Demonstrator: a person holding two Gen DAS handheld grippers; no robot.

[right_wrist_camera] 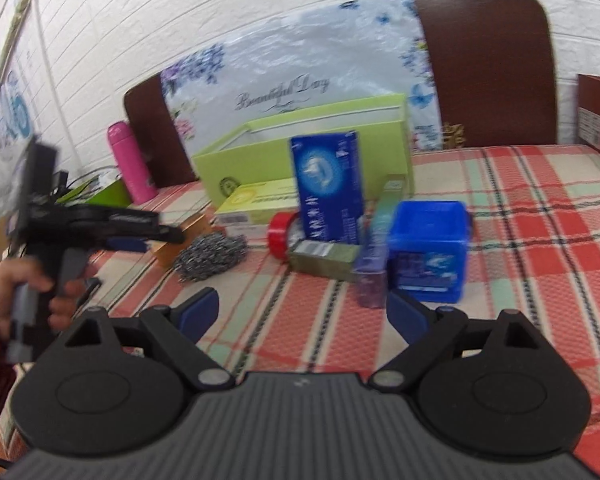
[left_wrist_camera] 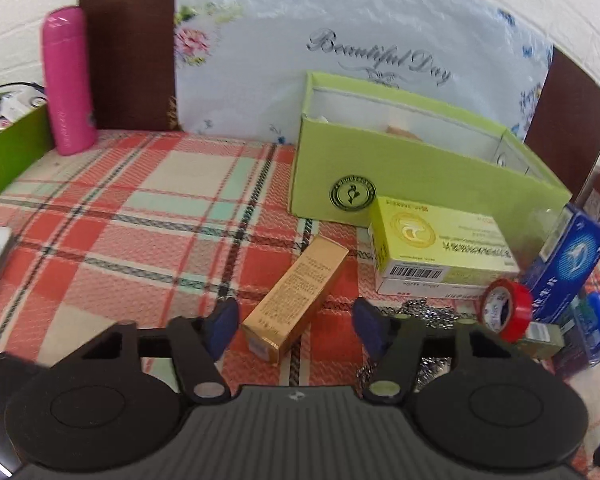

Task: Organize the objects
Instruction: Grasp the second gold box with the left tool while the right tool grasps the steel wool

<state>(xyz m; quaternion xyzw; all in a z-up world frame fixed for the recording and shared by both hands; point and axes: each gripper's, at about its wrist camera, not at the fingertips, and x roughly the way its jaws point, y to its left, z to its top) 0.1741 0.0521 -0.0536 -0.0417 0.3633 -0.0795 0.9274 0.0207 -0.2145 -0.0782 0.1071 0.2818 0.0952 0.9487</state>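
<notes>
Bracketing the gold box [left_wrist_camera: 296,298] with your unclenched left tool [left_wrist_camera: 294,320], right tool [right_wrist_camera: 302,314] gaping empty, you have the clutter beside the green bin [left_wrist_camera: 400,168] unsorted.

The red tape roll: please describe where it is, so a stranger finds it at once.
Find the big light-green open box on the plaid tablecloth. In front of it stands a tall blue carton; the red tape roll stands on edge against its base, the only round red item.
</notes>
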